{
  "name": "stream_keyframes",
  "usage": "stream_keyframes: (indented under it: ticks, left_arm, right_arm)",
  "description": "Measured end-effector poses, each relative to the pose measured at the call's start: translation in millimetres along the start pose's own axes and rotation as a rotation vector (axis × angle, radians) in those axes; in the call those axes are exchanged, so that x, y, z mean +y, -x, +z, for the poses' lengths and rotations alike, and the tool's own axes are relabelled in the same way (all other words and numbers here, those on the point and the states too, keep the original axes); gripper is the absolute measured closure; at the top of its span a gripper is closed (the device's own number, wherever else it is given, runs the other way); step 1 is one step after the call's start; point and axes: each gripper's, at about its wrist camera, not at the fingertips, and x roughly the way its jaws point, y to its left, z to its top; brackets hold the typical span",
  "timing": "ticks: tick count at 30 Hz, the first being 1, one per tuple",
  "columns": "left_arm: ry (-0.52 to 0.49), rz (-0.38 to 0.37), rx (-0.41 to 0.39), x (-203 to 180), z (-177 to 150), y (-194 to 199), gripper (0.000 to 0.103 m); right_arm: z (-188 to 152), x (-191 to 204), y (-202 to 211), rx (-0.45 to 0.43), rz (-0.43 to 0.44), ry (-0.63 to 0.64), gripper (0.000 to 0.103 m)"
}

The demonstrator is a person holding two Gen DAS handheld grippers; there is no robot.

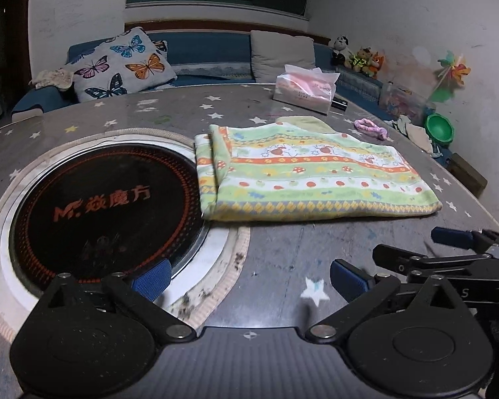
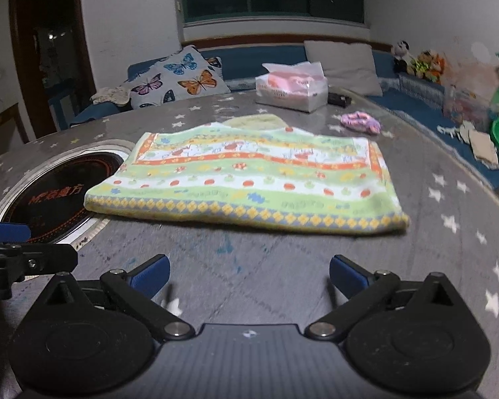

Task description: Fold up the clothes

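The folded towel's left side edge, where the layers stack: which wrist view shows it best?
Left wrist view: the folded towel is sharp, and its layered left edge overlaps the cooktop. Right wrist view shows the whole towel but blurred, layers indistinct.

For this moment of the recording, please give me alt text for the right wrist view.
A folded patterned cloth lies flat on a star-printed table, beyond the open, empty right gripper. A round cooktop sits at left, with the left gripper at the edge.
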Motion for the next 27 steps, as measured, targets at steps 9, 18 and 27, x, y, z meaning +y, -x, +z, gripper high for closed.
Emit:
stream_keyframes:
  ticks: [9, 18, 27]
  left_arm:
    - [-0.012, 0.029, 0.02, -3.3, -9.2, 5.5, 0.0]
    - [-0.023, 0.036, 0.026, -9.8, -15.0, 12.1, 0.0]
    - [-0.038, 0.044, 0.043, -14.6, -19.9, 16.6, 0.0]
  right_arm:
    - [-8.1, 5.0, 8.1, 0.01, -0.032, -0.033, 0.0]
    - [-13.4, 4.5, 13.2, 0.018, -0.035, -0.046, 0.0]
    - [-16.1, 8.5, 18.0, 0.015, -0.027, -0.044, 0.0]
